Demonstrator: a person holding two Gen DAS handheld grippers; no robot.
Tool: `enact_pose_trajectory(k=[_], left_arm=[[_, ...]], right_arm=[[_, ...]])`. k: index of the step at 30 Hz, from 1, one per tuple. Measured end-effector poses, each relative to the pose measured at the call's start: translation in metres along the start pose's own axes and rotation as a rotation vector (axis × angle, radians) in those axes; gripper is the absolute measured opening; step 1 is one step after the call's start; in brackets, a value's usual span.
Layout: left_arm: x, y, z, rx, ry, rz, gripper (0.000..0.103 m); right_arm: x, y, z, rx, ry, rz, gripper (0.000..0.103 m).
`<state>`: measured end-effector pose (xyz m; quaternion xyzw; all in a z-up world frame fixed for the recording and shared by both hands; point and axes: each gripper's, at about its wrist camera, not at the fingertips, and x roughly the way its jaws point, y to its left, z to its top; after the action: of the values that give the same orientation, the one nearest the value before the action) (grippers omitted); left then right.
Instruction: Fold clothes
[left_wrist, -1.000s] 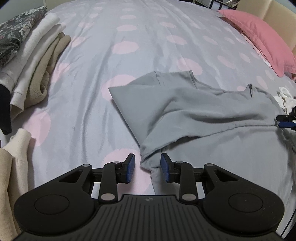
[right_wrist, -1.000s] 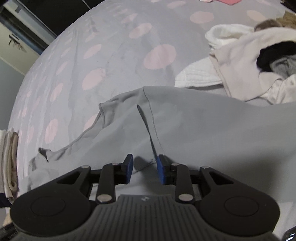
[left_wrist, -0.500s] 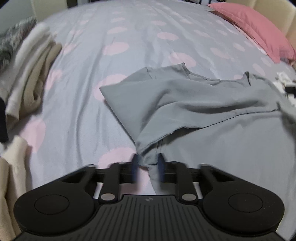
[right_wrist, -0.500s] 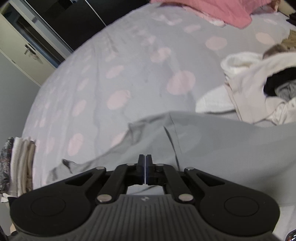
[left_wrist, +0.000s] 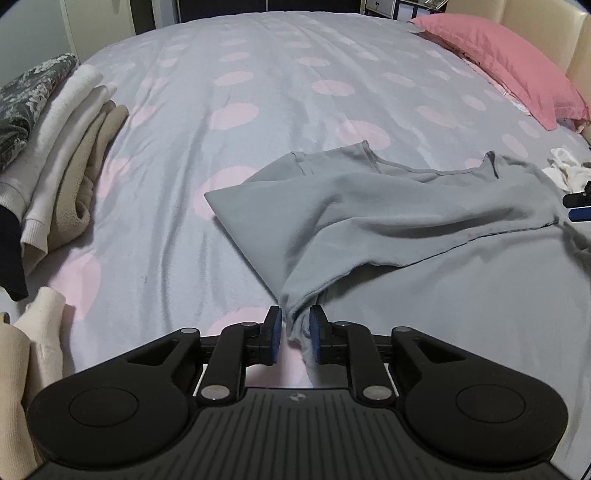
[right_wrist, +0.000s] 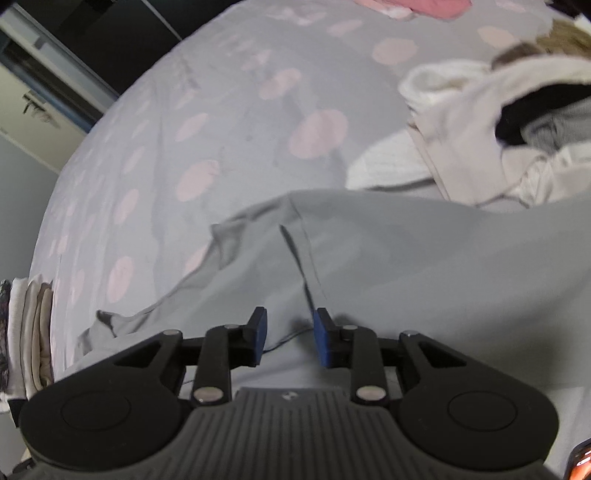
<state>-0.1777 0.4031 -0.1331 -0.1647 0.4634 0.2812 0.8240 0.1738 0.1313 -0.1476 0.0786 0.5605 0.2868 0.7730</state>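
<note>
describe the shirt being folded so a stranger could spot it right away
On the grey bedspread with pink dots, look near the front edge, below the pink pillow. The grey shirt lies spread out alone, unlike the folded stack at left.

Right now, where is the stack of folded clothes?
In the left wrist view the stack of folded clothes sits on the bedspread at the far left edge, well left of the grey shirt.

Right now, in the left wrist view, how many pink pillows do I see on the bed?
1. The pink pillow lies at the far right of the bed, against the beige headboard. Others may be hidden beyond the frame edge.
</note>
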Motion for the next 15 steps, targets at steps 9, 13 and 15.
enact_pose_trajectory(k=[9,13,15], left_arm=[[0.009,0.0,0.003,0.016,0.006,0.006,0.018],[0.012,-0.001,0.003,0.018,0.018,0.008,0.02],[0.011,-0.001,0.002,0.031,0.015,0.013,0.022]], right_arm=[[0.02,0.004,0.002,0.009,0.028,-0.003,0.027],[0.025,0.007,0.003,0.012,0.034,-0.003,0.007],[0.016,0.01,0.004,0.016,0.015,0.01,0.003]])
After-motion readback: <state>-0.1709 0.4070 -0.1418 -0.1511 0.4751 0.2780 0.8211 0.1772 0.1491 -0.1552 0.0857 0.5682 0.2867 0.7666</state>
